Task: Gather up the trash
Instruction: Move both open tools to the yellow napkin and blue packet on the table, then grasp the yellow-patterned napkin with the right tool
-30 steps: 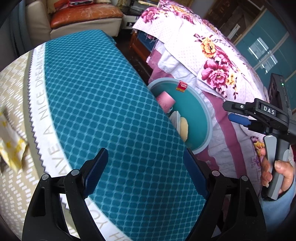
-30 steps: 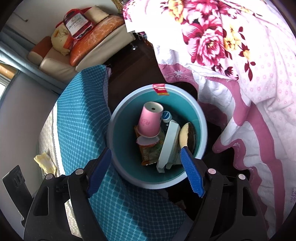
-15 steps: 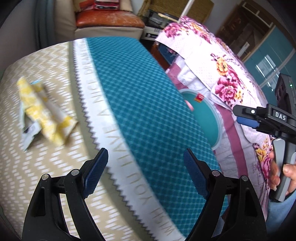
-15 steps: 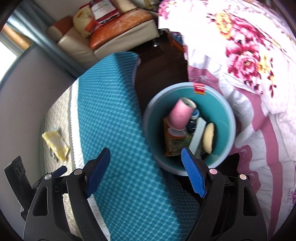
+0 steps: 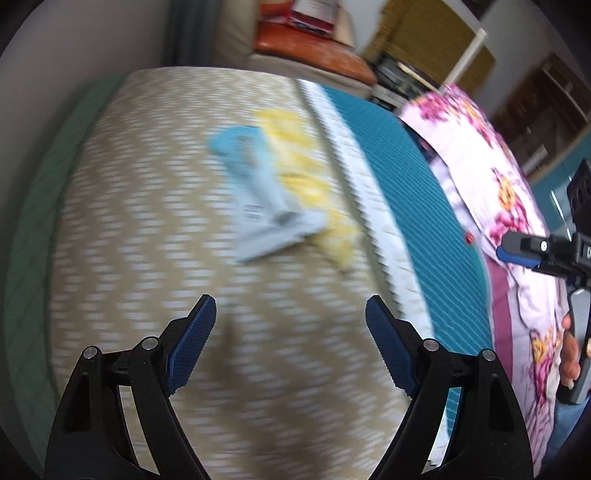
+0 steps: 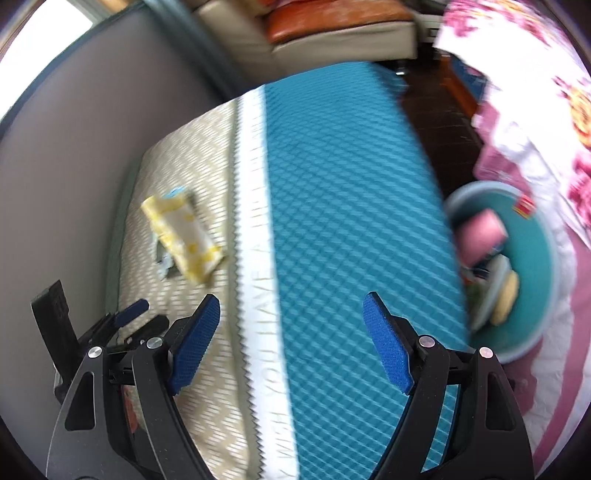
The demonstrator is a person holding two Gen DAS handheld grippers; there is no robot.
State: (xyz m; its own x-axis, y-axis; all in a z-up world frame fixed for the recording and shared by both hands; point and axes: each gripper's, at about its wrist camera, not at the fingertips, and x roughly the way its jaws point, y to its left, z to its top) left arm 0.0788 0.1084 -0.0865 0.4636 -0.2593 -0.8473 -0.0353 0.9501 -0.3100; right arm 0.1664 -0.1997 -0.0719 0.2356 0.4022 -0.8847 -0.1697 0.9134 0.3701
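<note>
A yellow-and-white wrapper point(image 5: 314, 184) lies on the beige part of the tablecloth with a pale blue packet point(image 5: 262, 192) beside and partly over it; both are blurred. My left gripper point(image 5: 290, 350) is open and empty, just short of them. In the right wrist view the same wrapper point(image 6: 181, 232) lies at the left, with the left gripper point(image 6: 125, 325) near it. My right gripper point(image 6: 291, 343) is open and empty above the teal cloth. The teal trash bin point(image 6: 535, 295) at the right holds a pink cup point(image 6: 480, 236) and other trash.
The table carries a beige and teal cloth point(image 6: 351, 221) with a white lettered band. A floral bedspread point(image 5: 498, 192) hangs at the right beside the bin. A sofa with an orange cushion point(image 6: 332, 22) stands behind. A grey wall point(image 6: 74, 129) runs along the left.
Both grippers have swung left, away from the bin and toward the beige side of the table. The wrapper and packet have come to the centre of the left wrist view.
</note>
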